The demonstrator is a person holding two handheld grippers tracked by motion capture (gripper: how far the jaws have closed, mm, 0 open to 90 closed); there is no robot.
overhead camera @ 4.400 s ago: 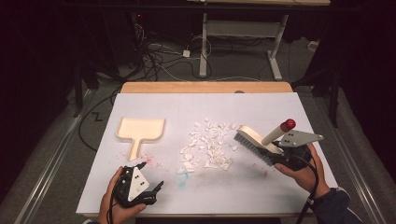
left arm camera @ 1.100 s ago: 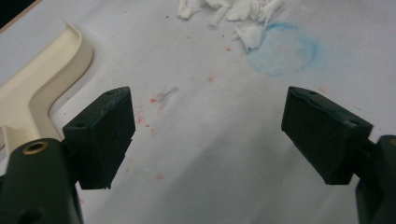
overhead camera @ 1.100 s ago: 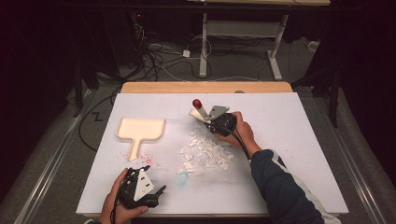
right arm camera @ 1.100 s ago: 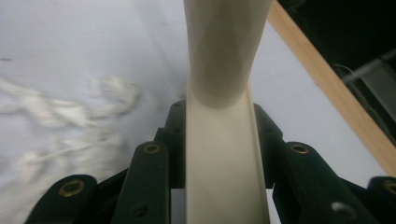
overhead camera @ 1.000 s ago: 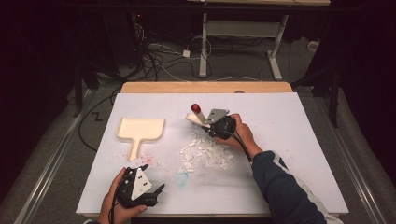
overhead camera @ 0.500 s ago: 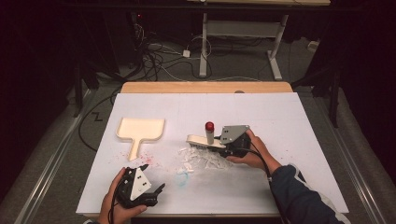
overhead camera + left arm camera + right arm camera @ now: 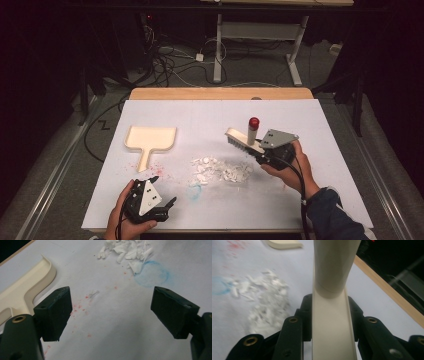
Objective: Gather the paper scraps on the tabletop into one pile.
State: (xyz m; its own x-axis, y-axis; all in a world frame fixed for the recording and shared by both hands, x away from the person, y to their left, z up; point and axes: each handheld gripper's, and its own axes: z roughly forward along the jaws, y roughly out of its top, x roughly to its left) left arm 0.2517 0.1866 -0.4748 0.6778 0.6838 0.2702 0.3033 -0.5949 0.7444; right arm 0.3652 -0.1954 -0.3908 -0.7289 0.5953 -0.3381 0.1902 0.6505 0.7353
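A cream hand brush [image 7: 243, 140] with a red-tipped handle is held just above the white table cover, right of centre, my right gripper [image 7: 261, 153] shut on its back. In the right gripper view the brush [image 7: 331, 290] runs up between the jaws of the right gripper [image 7: 332, 323]. A pile of white paper scraps [image 7: 221, 170] lies left of and slightly nearer than the brush. The cream dustpan [image 7: 150, 140] lies flat at the left. My left gripper [image 7: 163, 190] rests open near the front edge, its jaws wide apart in the left gripper view [image 7: 113, 312] over bare cover.
A faint blue ring stain [image 7: 151, 273] and red specks [image 7: 80, 306] mark the cover near the scraps [image 7: 127, 251]. The dustpan's rim [image 7: 25, 287] lies left of the left jaw. The table's wooden far edge [image 7: 220, 93] borders a dark floor with cables.
My right gripper has carried the brush from the far middle of the table toward the near right, past the scraps, and lifted it slightly. The left gripper has stayed put.
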